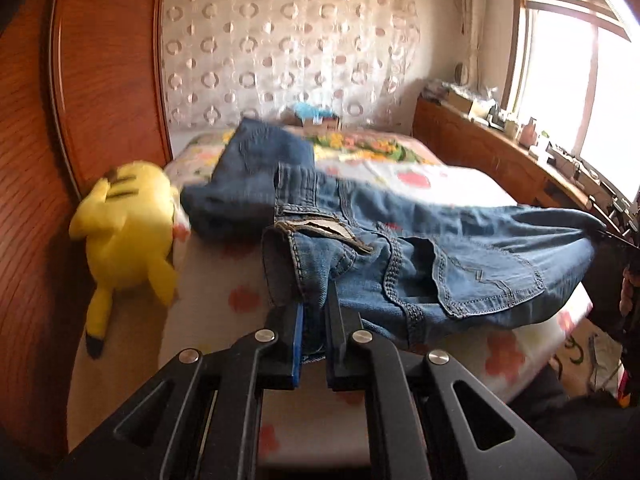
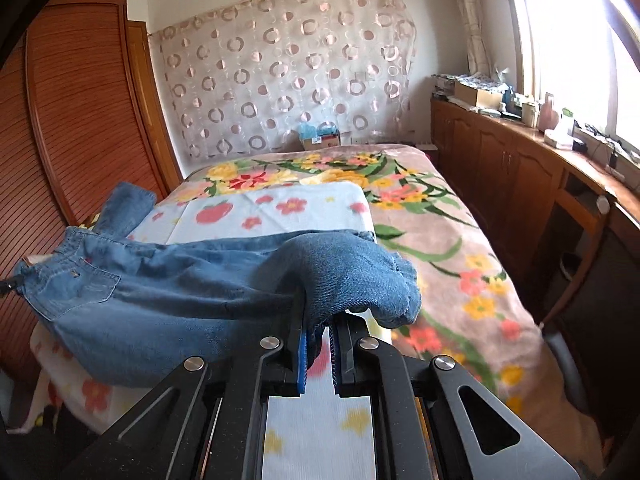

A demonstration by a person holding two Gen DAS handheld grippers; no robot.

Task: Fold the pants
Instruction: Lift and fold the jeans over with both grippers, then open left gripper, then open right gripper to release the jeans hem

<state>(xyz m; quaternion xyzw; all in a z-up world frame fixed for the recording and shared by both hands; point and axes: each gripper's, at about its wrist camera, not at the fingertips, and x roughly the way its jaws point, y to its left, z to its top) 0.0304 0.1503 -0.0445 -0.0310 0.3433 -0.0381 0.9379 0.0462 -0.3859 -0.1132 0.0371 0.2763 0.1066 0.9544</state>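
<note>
Two grips carry the jeans [image 1: 420,264] right now, and you hold them stretched in the air above the bed [image 2: 460,240], their long axis running across both views from one gripper to the other. Your left gripper [image 1: 314,320] has its jaws pinching the waistband end at lower centre of the left wrist view, with denim caught between the blue pads; the seat pocket and seams spread away to the right of that frame, toward the far end. Your right gripper [image 2: 320,336] has its jaws closed on a bunched fold of a leg at lower centre of the right wrist view, the cloth draping over the fingertips, while the waist trails off to the left edge of that frame. One leg [image 1: 256,168] hangs free and rests on the bed beyond the waistband, near the yellow plush toy [image 1: 124,232] at the left. Neither hand is nearer; each holds one end. Judging from this, the fold depends on bringing the two ends together along that axis, so keep both grippers level and facing forward.
</note>
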